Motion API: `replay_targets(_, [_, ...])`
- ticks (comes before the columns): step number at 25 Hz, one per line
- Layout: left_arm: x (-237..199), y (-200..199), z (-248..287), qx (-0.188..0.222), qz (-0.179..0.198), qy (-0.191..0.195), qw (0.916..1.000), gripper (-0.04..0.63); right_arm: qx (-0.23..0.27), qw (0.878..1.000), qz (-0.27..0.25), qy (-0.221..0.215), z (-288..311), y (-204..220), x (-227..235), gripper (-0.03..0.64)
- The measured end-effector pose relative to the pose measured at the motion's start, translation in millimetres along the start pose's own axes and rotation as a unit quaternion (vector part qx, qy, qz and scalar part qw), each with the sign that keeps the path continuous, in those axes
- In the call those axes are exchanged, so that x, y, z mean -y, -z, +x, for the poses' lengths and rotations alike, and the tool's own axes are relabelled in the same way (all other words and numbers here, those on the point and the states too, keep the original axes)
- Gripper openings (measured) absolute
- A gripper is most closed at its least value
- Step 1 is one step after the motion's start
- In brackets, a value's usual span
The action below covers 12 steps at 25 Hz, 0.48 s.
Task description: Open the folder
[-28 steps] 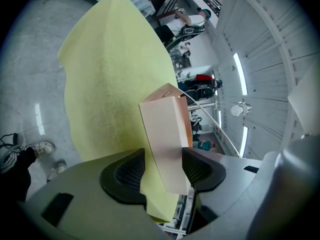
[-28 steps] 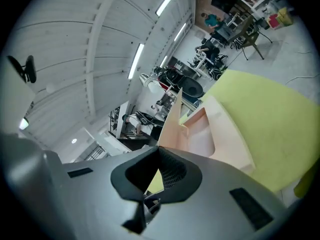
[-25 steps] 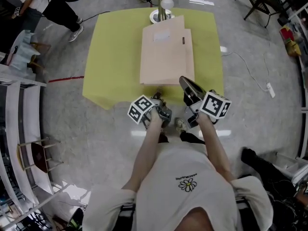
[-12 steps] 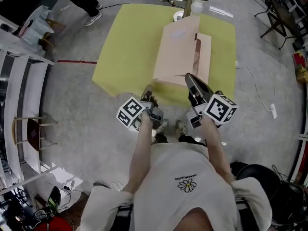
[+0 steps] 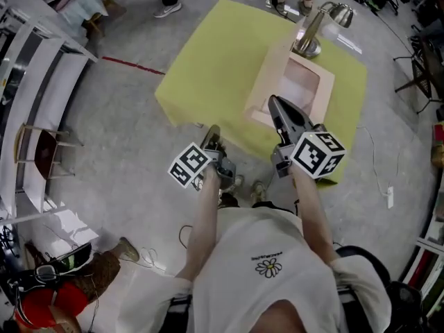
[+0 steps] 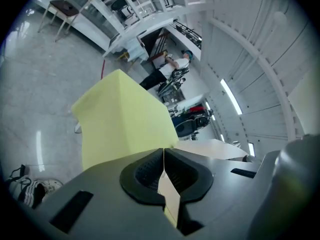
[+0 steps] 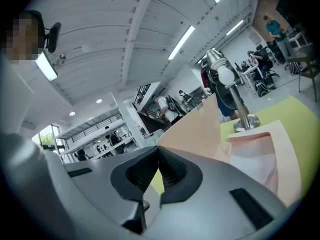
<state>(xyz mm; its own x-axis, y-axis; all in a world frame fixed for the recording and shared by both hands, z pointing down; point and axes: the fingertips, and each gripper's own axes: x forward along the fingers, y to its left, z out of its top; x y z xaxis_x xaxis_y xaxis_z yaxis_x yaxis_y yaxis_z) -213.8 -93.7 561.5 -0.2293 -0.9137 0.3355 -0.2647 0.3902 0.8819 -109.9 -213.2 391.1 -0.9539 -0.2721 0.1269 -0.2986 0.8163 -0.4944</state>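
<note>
Beige card is standing on edge now. The folder [image 5: 263,85] lay shut and flat on the yellow counter [image 5: 208,61] a second ago. Since then its cover [image 7: 197,126] has swung up along the left side, and a white sheet [image 5: 303,82] inside is showing. The folder sits toward the counter's far right, just in front of the lamp [image 5: 316,30].

My right gripper [image 5: 275,104] has its jaws clenched on the near end of that cover, as they were all through the lift. In the right gripper view the card rises straight from where they meet.

My left gripper [image 5: 211,134], at the counter's near edge, was slightly parted a second ago and is now clenched too. A thin strip in the folder's own beige shows between its jaws. I take it for an edge of the folder, though the head view sets that gripper a little left of the folder's corner.

I judge the opening well under way but unfinished, since the cover stands roughly upright and is not yet laid over flat.

Nothing on the folder or the sheet can be read from here. My cubes [image 5: 317,152] carry only square black-and-white markers. The small line above the flower on my shirt [image 5: 269,266] is too small to read.
</note>
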Motion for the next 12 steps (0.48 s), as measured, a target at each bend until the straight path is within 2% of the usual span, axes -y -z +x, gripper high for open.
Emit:
replay_targets(5, [-8.3,-30.3,-21.7,0.047,0.012,-0.016,0.9987,0.015,-0.035,0.997,-0.063,-0.03,40.9,2.4,-18.1,0.012])
replay_targets(8, [-14.0,-50.9,-39.4,0.076,0.027,-0.027,0.9963,0.015,-0.058,0.994,-0.081,-0.049,64.0,11.3,-32.2,0.012])
replay_targets(12, [-22.0,-70.5,-67.9,0.118,0.019,-0.043,0.9919,0.015,-0.093,0.987,-0.109,-0.076,95.8,28.6,-48.4,0.012])
